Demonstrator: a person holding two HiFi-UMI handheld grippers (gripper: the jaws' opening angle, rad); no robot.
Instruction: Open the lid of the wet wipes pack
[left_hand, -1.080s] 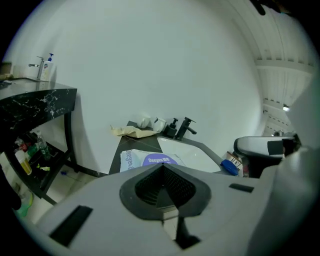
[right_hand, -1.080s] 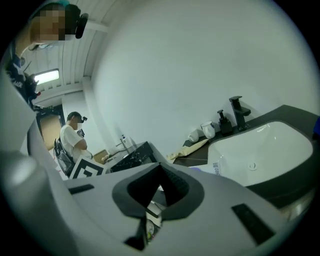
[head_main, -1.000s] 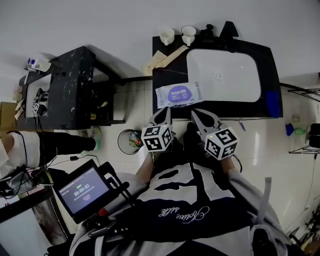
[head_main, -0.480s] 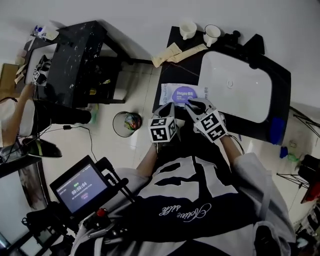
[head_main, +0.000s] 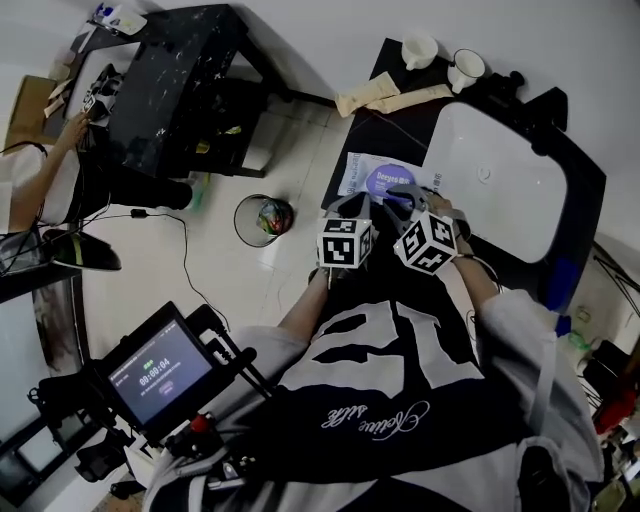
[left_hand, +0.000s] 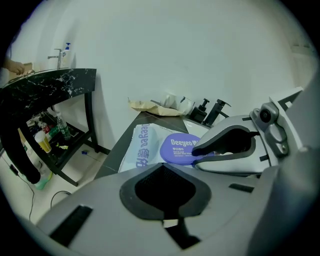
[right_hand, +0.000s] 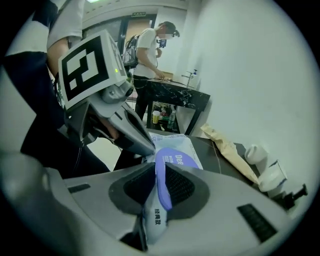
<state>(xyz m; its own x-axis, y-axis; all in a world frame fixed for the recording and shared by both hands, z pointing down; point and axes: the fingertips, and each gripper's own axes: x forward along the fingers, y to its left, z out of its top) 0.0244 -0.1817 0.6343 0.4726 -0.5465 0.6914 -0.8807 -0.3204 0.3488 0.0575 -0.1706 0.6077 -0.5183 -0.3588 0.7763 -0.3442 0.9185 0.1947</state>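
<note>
The wet wipes pack (head_main: 378, 178), white with a round purple lid (left_hand: 179, 148), lies on the dark counter's left end beside the basin. My right gripper (head_main: 408, 196) is shut on the pack's near edge. White film and the purple lid's rim (right_hand: 161, 175) sit pinched between its pads. The lid looks flat on the pack in the left gripper view, where the right gripper's fingertip (left_hand: 199, 149) rests on the lid's edge. My left gripper (head_main: 356, 206) is shut with nothing in it, its tip against the pack's left side (right_hand: 149, 150).
A white basin (head_main: 500, 180) fills the counter's right part. Two white cups (head_main: 418, 48) and a tan bag (head_main: 385, 98) lie at the back, and a soap pump and tap (left_hand: 212, 111) stand there too. A bin (head_main: 262, 218) stands on the floor beside a black marble table (head_main: 175, 90). A person (right_hand: 150, 45) stands at that table.
Both grippers have moved forward from the counter's front edge onto the pack. The right one has closed on the pack's edge. The head view has swung round.
</note>
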